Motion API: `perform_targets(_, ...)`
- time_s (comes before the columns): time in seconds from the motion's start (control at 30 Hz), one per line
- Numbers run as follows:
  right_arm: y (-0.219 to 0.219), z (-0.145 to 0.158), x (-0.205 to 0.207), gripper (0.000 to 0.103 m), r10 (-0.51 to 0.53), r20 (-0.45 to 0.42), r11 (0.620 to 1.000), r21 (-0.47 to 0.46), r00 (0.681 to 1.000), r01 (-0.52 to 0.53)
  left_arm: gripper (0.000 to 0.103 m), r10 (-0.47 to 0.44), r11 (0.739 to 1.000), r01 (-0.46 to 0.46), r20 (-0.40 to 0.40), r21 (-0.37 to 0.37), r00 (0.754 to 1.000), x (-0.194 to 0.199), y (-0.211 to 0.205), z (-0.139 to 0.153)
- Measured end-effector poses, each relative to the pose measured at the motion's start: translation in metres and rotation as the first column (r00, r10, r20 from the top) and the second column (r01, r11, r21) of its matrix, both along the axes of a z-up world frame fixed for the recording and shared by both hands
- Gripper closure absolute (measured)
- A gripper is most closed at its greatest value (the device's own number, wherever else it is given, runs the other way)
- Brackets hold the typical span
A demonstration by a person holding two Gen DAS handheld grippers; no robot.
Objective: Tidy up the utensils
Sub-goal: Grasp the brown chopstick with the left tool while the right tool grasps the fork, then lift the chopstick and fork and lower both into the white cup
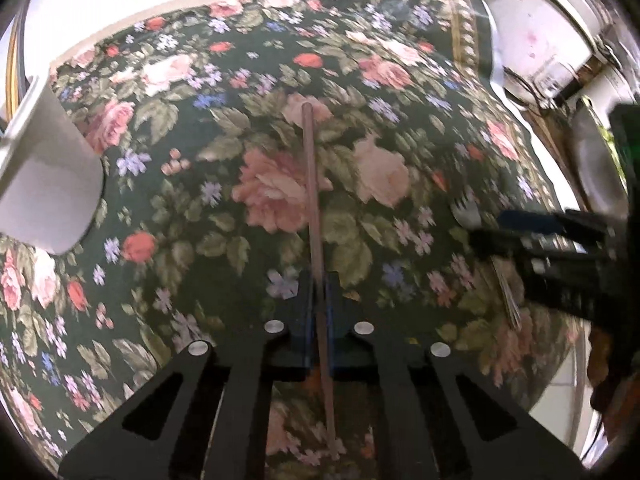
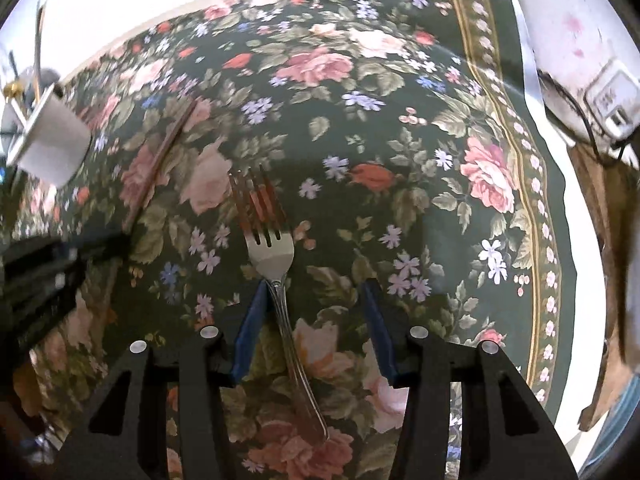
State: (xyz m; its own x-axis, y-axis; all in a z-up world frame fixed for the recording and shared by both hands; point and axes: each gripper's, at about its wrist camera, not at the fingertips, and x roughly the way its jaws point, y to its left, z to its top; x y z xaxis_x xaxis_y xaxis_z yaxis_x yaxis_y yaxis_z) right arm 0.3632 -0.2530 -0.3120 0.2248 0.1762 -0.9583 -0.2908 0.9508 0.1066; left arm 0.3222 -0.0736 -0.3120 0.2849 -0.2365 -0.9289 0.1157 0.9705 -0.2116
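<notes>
On the floral counter, the left gripper has its fingers pinching a brown chopstick near mid-length. The right gripper has its fingers spread, the fork handle between them, beside the left pad.

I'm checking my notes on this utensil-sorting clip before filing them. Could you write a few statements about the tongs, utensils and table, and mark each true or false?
1. The left tongs are closed on a chopstick. True.
2. The right tongs are clamped shut on the fork. False: the fork lies between open pads.
3. The tablecloth is plain white. False: dark floral.
4. A white cup stands to the left of the chopstick. True.
</notes>
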Motion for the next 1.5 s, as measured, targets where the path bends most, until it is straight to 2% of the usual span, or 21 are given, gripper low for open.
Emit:
perform_targets(0.23,0.019,0.004,0.011,0.058,0.031,0.031,1.0,0.004,0.999,-0.031,0.099,-0.056,0.998,0.055,-0.053,-0.031,0.997,-0.014,-0.007,0.001)
perform_targets(0.3,0.029,0.003,0.013,0.054,0.035,0.052,0.999,-0.018,0.998,-0.034,0.099,-0.065,0.998,0.064,-0.051,-0.015,0.997,-0.016,-0.008,0.001)
perform_targets(0.43,0.047,0.0,0.015,0.053,0.048,0.113,0.995,-0.089,0.992,-0.038,0.096,-0.04,0.999,0.04,-0.047,-0.002,0.998,-0.014,-0.004,0.002)
perform_targets(0.53,0.052,-0.001,0.014,0.067,0.077,0.148,0.991,-0.117,0.986,-0.06,0.093,-0.009,1.0,0.009,-0.04,0.002,0.999,-0.006,0.0,0.002)
perform_targets(0.57,0.051,0.001,0.013,0.071,0.088,0.155,0.991,-0.113,0.984,-0.07,0.093,-0.003,1.0,0.003,-0.038,0.002,0.999,-0.003,0.0,0.003)
perform_targets(0.6,0.052,0.002,0.013,0.08,0.095,0.154,0.992,-0.1,0.984,-0.08,0.092,0.001,1.0,-0.001,-0.036,0.003,0.999,0.001,-0.001,0.003)
perform_targets(0.73,0.05,0.004,0.02,0.08,0.108,0.123,0.993,-0.053,0.987,-0.102,0.086,0.004,1.0,-0.004,-0.028,0.01,1.0,0.02,-0.011,0.003)
perform_targets(0.9,0.031,0.011,0.023,0.081,0.065,0.077,0.997,0.042,0.995,-0.068,0.085,-0.014,0.999,0.015,-0.031,0.042,0.999,0.046,-0.026,0.002)
perform_targets(1.13,0.003,0.034,0.025,0.08,0.007,0.103,0.994,0.104,0.995,-0.018,0.086,-0.056,0.995,0.059,-0.048,0.081,0.997,0.072,-0.042,0.002)
perform_targets(1.17,0.001,0.036,0.026,0.08,0.005,0.106,0.994,0.112,0.994,-0.017,0.087,-0.056,0.994,0.06,-0.049,0.087,0.997,0.073,-0.043,0.001)
perform_targets(1.23,-0.003,0.041,0.026,0.08,-0.004,0.114,0.992,0.129,0.993,-0.011,0.099,-0.073,0.99,0.076,-0.036,0.119,0.997,0.075,-0.046,0.001)
perform_targets(1.37,-0.009,0.048,0.025,0.08,-0.013,0.12,0.988,0.157,0.993,-0.006,0.099,-0.058,0.995,0.062,-0.048,0.081,0.997,0.078,-0.042,0.001)
perform_targets(1.5,-0.013,0.052,0.023,0.081,-0.016,0.131,0.986,0.166,0.991,-0.006,0.099,-0.024,0.997,0.024,-0.002,0.067,1.0,0.07,-0.034,0.016)
